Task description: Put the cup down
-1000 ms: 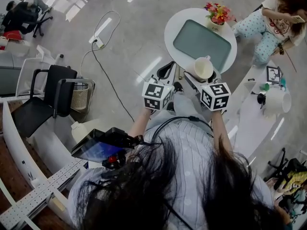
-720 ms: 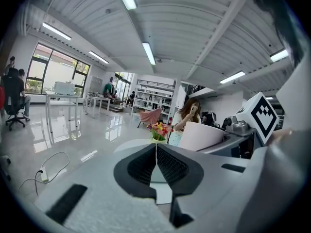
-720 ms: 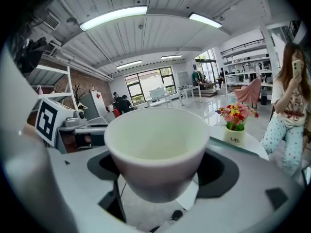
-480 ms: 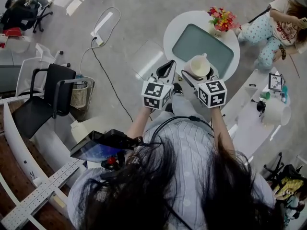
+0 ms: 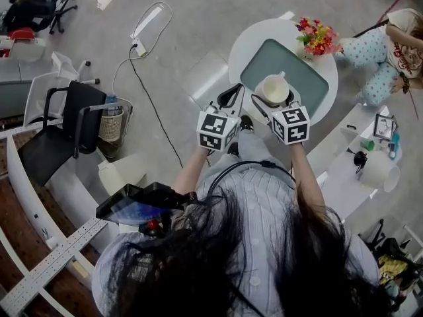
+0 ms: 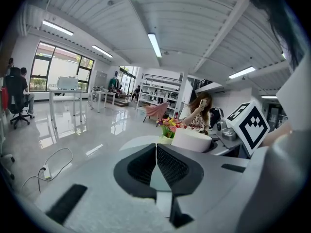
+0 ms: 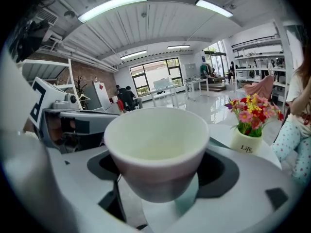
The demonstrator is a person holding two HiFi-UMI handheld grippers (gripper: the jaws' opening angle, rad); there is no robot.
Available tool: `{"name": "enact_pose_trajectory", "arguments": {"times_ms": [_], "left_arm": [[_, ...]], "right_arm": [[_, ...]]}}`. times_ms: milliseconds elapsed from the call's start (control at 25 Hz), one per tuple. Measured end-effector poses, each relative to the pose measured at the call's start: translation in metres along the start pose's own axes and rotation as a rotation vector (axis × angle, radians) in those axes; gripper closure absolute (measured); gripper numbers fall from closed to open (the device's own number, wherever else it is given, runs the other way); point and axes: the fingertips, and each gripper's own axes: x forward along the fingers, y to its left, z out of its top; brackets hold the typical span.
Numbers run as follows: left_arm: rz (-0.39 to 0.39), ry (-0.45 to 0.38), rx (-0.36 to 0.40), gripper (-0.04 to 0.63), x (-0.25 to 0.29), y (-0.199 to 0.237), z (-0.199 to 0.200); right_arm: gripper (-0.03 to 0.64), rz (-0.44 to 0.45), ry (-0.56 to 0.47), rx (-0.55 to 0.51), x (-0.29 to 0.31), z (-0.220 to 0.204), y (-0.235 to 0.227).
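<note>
We see the right gripper [image 5: 276,104] pinching a white cup [image 7: 158,149] between its fingers, one dark pad pressed against each side of the cup's lower wall. The cup stands upright with its mouth open to the ceiling and looks empty. In the head view it hangs over the near edge of a grey-green tray [image 5: 301,61] that lies on a round white desk [image 5: 246,39]. Whether its base touches the tray we cannot tell.

The left gripper [image 6: 156,152] has its fingers pressed together with nothing between them. It is held just beside the right gripper, at the desk's near rim, and the two marker cubes sit side by side.

At the far side of the tray stands a small white pot of flowers [image 7: 249,130] (pink, red and yellow, with the word "Life" on the pot). A seated person [image 5: 391,41] is beyond the desk to the right. A black chair [image 5: 63,134] stands well apart on the left, and a white cable [image 5: 142,35] trails across the grey floor.
</note>
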Motion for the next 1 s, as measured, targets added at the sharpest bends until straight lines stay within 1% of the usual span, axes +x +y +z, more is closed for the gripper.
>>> {"name": "enact_pose_trajectory", "arguments": {"times_ms": [200,480,1000], "left_arm": [[0.015,0.021,0.0,0.578,0.013,0.011,-0.003],[0.005,0.053,0.018,0.577,0.036,0.02,-0.01],[0.018,0.105,0.002,0.578,0.058,0.034,-0.023]], "right_arm": [[0.19,0.013,0.025,-0.005,0.025,-0.008,-0.01],[0.19,0.007,0.052,-0.019,0.055,-0.019,-0.031],[0.19,0.015,0.132,-0.026,0.096,-0.043,-0.048]]}}
